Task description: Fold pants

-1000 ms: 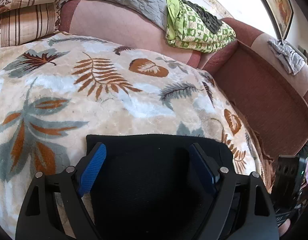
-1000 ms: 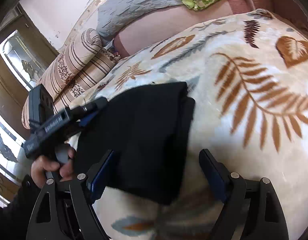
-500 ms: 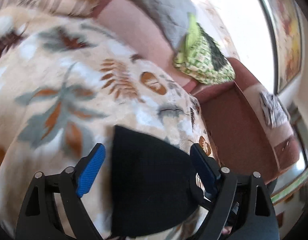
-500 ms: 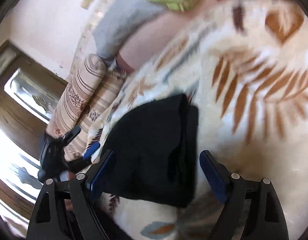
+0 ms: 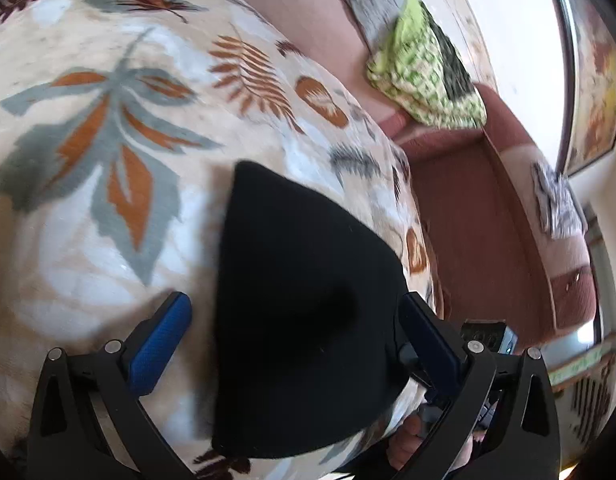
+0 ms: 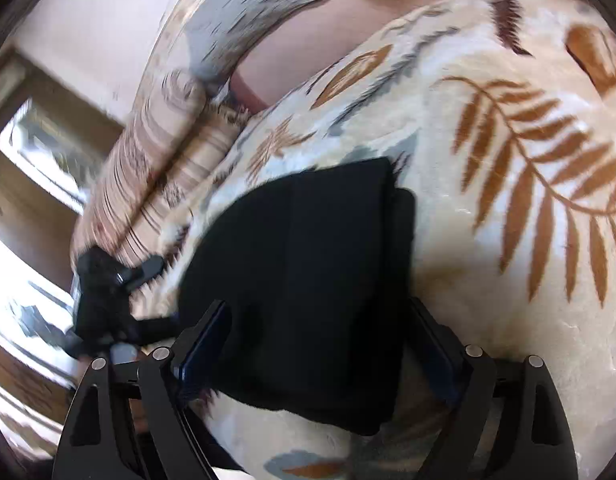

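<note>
Left wrist view is showing the left gripper [image 5: 292, 344], jaws just opening wide, folded pants [image 5: 300, 300] lying between its fingers; the right gripper [image 6: 319, 344] is also standing open around them.

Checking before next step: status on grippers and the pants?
Left gripper open, jaws just widened; right gripper open. Black pants folded, flat on leaf-print blanket. Nothing blocking.

Both views are bright with daylight. In the right wrist view a window [image 6: 12, 280] at the far left is blown out to white glare. Motion blur smears the striped cushions [image 6: 156, 168] and the leaf-print blanket [image 5: 108, 160]. The folded black pants [image 5: 300, 312] show almost no surface detail. Fisheye bending curves every edge, and dark vignetting fills the corners.
</note>
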The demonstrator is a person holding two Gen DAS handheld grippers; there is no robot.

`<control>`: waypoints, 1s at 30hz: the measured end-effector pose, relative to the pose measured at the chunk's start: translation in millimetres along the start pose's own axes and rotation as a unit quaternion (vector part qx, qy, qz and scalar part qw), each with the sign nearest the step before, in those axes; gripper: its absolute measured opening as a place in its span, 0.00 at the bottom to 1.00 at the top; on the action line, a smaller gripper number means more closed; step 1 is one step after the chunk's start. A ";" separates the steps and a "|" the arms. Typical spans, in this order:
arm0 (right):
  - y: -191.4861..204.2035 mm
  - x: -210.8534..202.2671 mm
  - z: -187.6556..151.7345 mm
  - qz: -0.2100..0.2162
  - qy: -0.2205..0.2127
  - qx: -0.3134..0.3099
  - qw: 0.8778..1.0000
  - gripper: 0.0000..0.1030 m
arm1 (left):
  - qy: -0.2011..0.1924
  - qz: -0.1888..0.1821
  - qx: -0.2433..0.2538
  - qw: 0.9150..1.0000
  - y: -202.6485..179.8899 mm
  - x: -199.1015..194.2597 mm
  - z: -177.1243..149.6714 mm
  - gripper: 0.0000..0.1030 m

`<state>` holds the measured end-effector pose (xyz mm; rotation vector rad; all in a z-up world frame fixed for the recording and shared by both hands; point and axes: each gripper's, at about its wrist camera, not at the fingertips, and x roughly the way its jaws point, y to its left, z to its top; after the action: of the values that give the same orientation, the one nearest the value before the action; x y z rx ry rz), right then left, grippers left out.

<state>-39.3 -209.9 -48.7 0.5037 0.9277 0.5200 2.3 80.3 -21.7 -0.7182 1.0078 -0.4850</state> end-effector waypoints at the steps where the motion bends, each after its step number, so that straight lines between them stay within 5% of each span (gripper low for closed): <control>1: 2.7 -0.9 -3.3 -0.002 -0.001 -0.008 1.000 0.86 | 0.010 -0.010 0.006 1.000 -2.1 2.4 -1.0 1.00; 4: 3.3 -3.7 -4.8 -0.006 -0.008 -0.010 1.000 0.83 | 0.013 -0.003 0.019 1.000 -9.0 6.2 -7.9 1.00; 11: 3.6 -1.0 -4.3 -0.012 -0.017 -0.015 1.000 0.81 | -0.012 -0.043 -0.037 0.998 6.5 -1.5 -2.6 1.00; 15: -2.5 -6.7 -6.1 -0.019 -0.019 -0.004 1.000 0.67 | -0.008 -0.025 -0.015 1.000 1.0 0.6 -6.5 0.98; 17: -6.4 -9.5 -6.3 -0.022 -0.021 0.001 1.000 0.58 | -0.015 0.001 -0.011 1.000 0.5 0.5 -9.8 0.85; 19: -6.2 -11.0 -6.7 -0.025 -0.024 -0.005 0.999 0.51 | -0.020 0.021 -0.011 1.000 4.6 0.6 -12.1 0.54; 25: 12.0 -12.9 -9.1 -0.054 -0.034 -0.063 0.996 0.41 | -0.038 0.043 0.021 0.998 -3.6 -0.8 -15.0 0.34; 30: 12.4 -18.0 -7.3 -0.053 -0.041 -0.053 0.996 0.35 | -0.044 0.083 0.036 0.995 -21.2 -3.9 -17.2 0.30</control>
<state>-56.9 -210.2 -33.8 0.3747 0.8386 0.4467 -15.6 63.2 -9.7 -0.5808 0.9545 -0.3399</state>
